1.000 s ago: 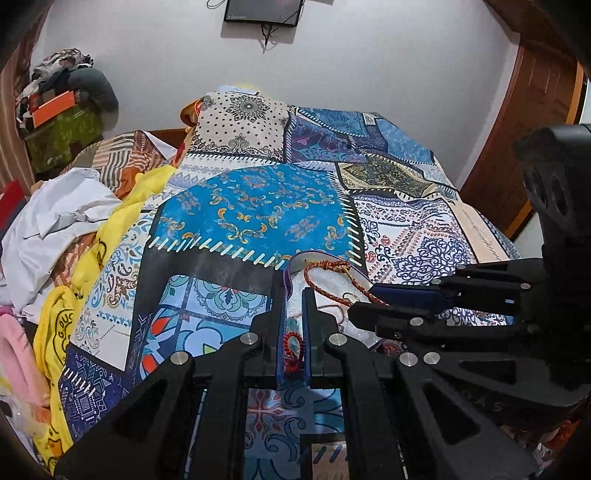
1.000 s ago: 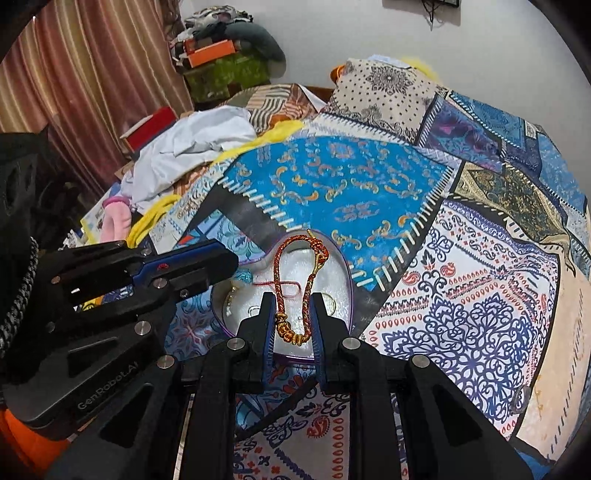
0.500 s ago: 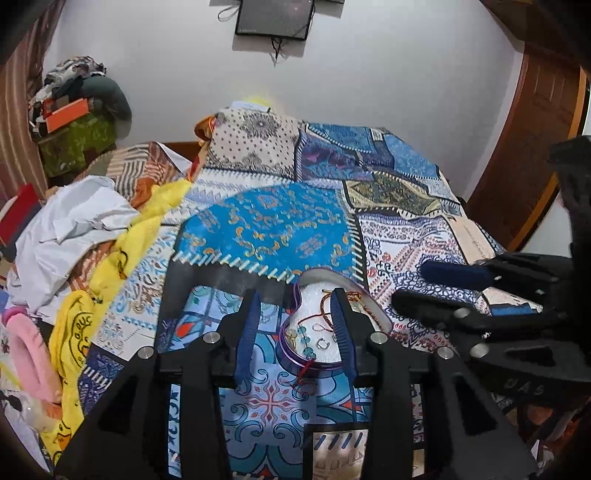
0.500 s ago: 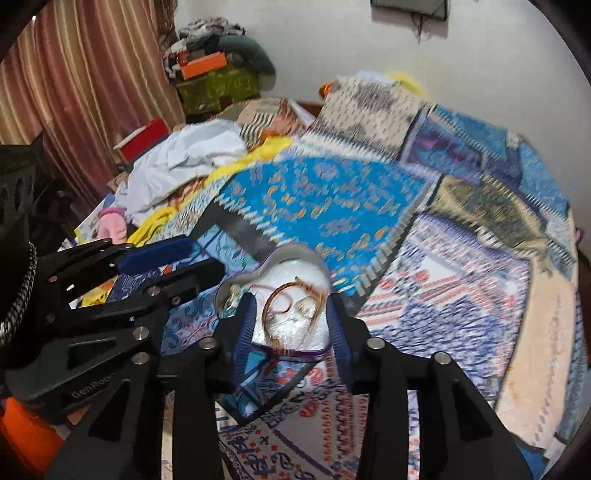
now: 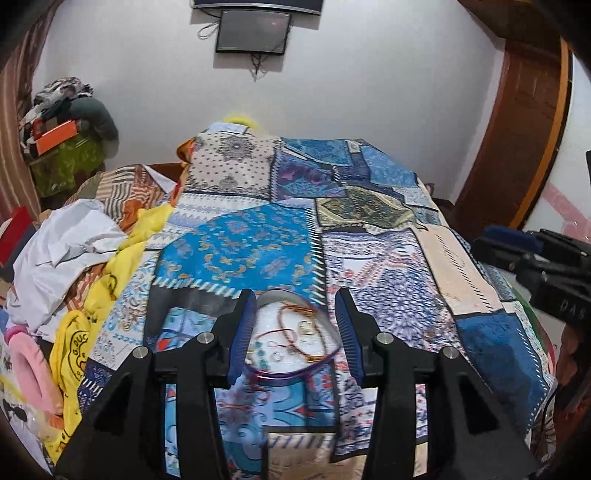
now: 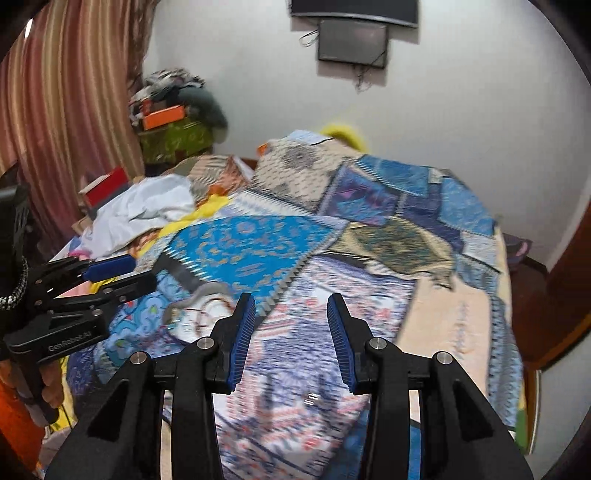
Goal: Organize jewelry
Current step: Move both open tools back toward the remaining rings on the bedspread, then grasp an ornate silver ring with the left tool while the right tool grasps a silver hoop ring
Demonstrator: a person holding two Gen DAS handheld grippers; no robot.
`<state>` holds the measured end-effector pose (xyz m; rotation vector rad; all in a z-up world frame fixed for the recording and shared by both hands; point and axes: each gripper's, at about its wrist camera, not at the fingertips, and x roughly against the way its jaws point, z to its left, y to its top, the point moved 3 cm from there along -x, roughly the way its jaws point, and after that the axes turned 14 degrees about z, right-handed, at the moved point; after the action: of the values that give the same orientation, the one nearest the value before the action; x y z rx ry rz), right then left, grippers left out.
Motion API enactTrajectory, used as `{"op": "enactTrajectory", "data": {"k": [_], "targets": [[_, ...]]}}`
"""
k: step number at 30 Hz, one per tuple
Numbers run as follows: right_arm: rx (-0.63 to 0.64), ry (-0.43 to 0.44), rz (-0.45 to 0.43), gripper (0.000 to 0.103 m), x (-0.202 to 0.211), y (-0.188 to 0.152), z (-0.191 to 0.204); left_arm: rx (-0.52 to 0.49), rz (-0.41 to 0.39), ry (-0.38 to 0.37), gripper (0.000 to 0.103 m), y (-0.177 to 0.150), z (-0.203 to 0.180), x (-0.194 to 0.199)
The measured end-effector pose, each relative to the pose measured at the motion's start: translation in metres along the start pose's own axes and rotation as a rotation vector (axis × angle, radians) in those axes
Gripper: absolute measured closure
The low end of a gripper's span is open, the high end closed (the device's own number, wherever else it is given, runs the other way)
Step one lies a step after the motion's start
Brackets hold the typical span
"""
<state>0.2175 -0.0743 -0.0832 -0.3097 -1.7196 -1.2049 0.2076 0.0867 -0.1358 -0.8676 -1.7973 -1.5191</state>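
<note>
Two bracelets that were pinched in the grippers a second ago now lie loose in the heart-shaped box [image 5: 291, 343]: a red-and-gold cord bracelet [image 5: 295, 314] curls across the white lining near the far rim, and the red bead string that the left gripper held seems to trail along the left side, though blur makes that hard to confirm. Small rings and teal beads sit around them on the lining. The box rests on the patchwork bedspread [image 5: 240, 254], near its close edge.

The left gripper [image 5: 295, 328] has let go and lifted; its jaws are opening, about halfway apart, and nothing is between the blue pads, the box only showing through the gap from below. The right gripper [image 6: 291, 328] has also released and swung away to the right, so that in its own view the box [image 6: 199, 310] has slid to the left of its fingers and only bedspread shows between them. Its jaws stand roughly a third open and hold nothing.

So this drop-off looks finished: both pieces are inside the box rather than on the cloth. What is left is probably to fetch any further jewelry or close the box, but no lid and no loose pieces show on the bedspread. Beyond it lie a heap of white and yellow clothes [image 5: 74, 251] at the left and a wall screen [image 5: 253, 35].
</note>
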Motion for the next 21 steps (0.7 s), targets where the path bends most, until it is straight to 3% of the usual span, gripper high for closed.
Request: {"op": "enactTrajectory", "data": {"k": [10, 21], "targets": [[-0.13, -0.067, 0.023, 0.066, 0.01, -0.039, -0.063, -0.104, 0.087, -0.067, 0.059, -0.005, -0.064, -0.03], [-0.179, -0.027, 0.125, 0.066, -0.02, -0.08, -0.087, -0.201, 0.227, -0.127, 0.059, -0.027, -0.121, -0.076]]}}
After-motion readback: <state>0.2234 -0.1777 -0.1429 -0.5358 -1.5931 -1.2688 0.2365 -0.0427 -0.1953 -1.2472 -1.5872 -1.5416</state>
